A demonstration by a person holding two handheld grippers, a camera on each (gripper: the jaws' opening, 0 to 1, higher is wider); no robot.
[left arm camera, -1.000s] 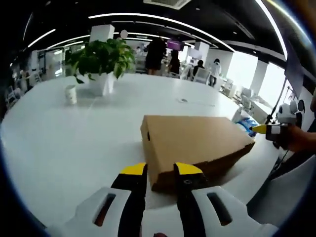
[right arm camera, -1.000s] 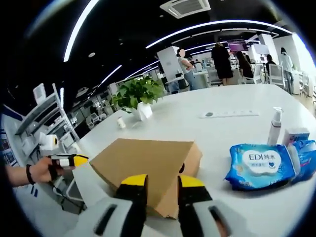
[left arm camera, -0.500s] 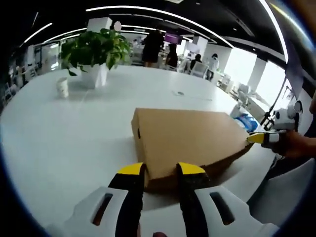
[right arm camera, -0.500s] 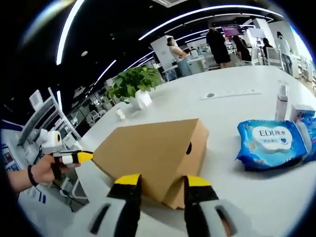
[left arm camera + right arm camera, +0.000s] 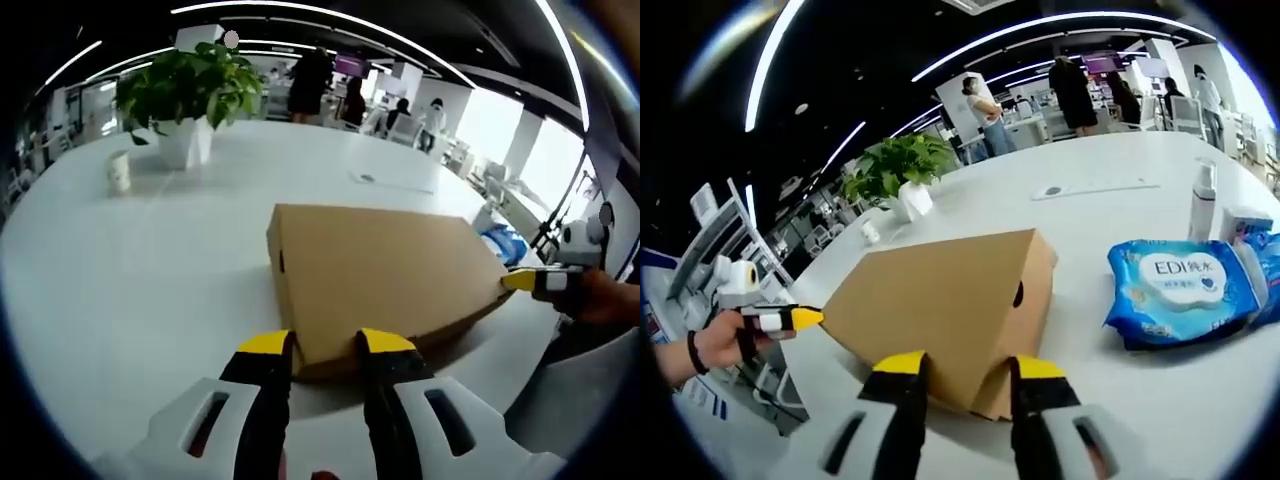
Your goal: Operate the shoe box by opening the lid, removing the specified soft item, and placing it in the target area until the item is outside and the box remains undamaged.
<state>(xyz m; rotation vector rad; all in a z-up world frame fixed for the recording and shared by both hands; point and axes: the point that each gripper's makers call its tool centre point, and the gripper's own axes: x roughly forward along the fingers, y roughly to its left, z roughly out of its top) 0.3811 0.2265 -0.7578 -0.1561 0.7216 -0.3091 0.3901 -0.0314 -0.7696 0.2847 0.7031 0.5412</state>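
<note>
The box point(image 5: 385, 280) lies flat and closed on the white desk point(image 5: 130, 260), toward the desk's near edge, where the person stands, with a gripper at each of its two near corners. Its long axis runs along that near edge, from the left gripper point(image 5: 325, 345) at one end to the right gripper point(image 5: 965, 365) at the other; one short end wall, with a small dark hole, faces the desk's middle in the right gripper view. Both grippers have their jaws apart, straddling a low corner of the box without clamping it; whether any tip touches the cardboard cannot be told. The box looks like plain thin cardboard: probably light, stiff enough to lift by an edge, but easy to dent or tear if a corner is squeezed hard. The lid's lower rim along a long side seems the safest hold, one gripper lifting it while the other steadies the base. The soft item is inside, unseen. A wipes pack point(image 5: 1175, 290) lies beside the box toward the desk's right, and a plant point(image 5: 185, 95) stands well apart near the far edge.
</note>
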